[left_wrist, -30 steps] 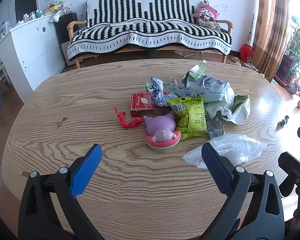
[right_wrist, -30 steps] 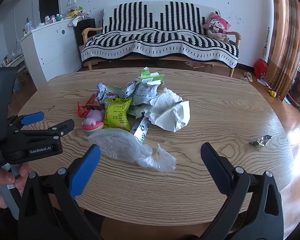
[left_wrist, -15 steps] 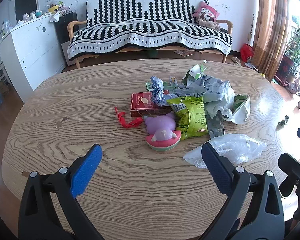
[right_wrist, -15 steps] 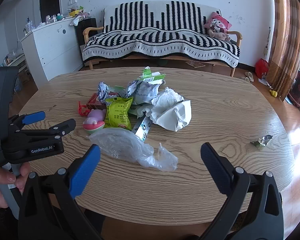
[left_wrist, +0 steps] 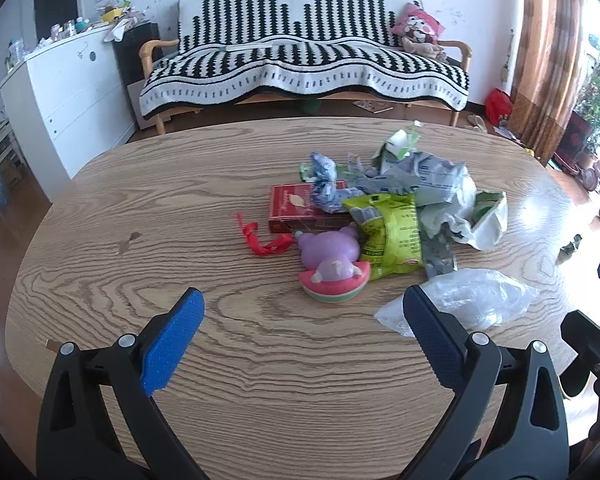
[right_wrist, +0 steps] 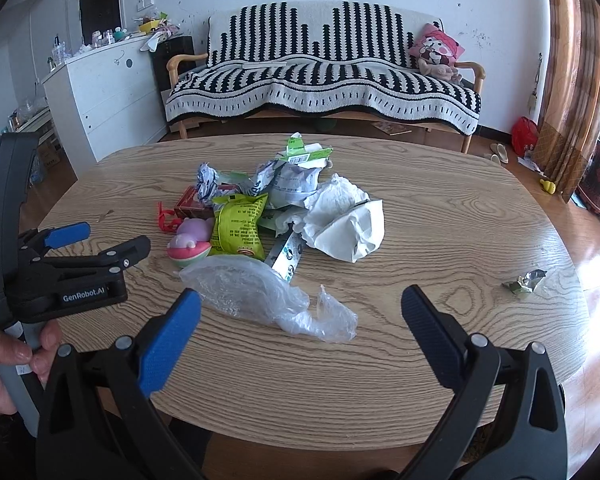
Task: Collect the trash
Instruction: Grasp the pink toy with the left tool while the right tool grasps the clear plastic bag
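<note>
Nothing picked up yet, basically the lining-up stage. Both sets of tongs spread wide and empty, left tongs (left_wrist: 302, 312) and right tongs (right_wrist: 300, 314), hovering over the near edge of the bench (right_wrist: 440, 216). Clear plastic bag (right_wrist: 260, 294) right ahead of the right tongs, trash pile (right_wrist: 296, 200) just behind it. Probably next: dropping the right tongs onto the bag and pinching, low enough to catch the flimsy film.
</note>
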### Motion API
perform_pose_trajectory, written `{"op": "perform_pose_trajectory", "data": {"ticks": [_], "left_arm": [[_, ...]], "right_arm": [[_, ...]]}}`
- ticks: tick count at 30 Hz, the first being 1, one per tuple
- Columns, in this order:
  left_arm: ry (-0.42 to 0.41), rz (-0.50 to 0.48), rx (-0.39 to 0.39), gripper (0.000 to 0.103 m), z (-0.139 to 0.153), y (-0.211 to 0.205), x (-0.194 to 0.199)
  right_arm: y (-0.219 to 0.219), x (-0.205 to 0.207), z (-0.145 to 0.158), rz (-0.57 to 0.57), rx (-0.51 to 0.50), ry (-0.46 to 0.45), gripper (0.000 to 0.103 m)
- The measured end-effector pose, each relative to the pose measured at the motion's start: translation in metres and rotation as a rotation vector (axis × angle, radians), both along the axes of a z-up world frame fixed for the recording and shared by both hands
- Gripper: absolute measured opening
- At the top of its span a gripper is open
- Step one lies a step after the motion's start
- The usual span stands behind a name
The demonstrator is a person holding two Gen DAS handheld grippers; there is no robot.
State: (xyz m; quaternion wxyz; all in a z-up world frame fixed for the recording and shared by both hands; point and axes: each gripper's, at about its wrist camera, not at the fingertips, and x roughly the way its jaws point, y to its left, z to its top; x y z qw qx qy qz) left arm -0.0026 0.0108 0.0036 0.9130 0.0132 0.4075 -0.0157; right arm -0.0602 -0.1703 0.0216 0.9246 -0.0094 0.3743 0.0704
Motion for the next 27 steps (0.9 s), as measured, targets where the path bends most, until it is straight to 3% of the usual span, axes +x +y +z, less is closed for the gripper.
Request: {"op": "perform_pose_trajectory", "data": {"ticks": [7,12,16,18,20,21,23,27], "left_arm": [[0.084,0.02,-0.032,0.097,-0.017,0.012,0.02],[0.148,-0.021,0.017,0.097,-0.036,-0.006,0.05],[0.193,-0.013,0.007,0.097,-0.049,-0.005,0.068],[0.206,0.0,-0.003,0.097,-0.052,-0.001,0.074],[0.207,0.012,-0.004,0.097,-0.053,0.003,0.076],[0.207,0.015,-0.006,0.097,-0.054,0.005,0.076],[0.211,0.025,-0.012,0.097,-0.055,0.006,0.077],[0.204,0.004,0.017,0.093,-0.056,-0.003,0.077]], "right_arm": [[0.013,0.027,-0.032,0.052,-0.02,0.112,0.097],[0.021,0.057,-0.055,0.103,-0.026,0.164,0.097],[0.025,0.078,-0.078,0.105,-0.03,0.219,0.096],[0.028,0.081,-0.089,0.115,-0.061,0.235,0.081],[0.028,0.08,-0.096,0.133,-0.068,0.252,0.042],[0.026,0.079,-0.098,0.141,-0.062,0.256,0.033],[0.021,0.075,-0.095,0.141,-0.055,0.239,0.024],[0.003,0.061,-0.081,0.128,-0.029,0.194,0.023]]}}
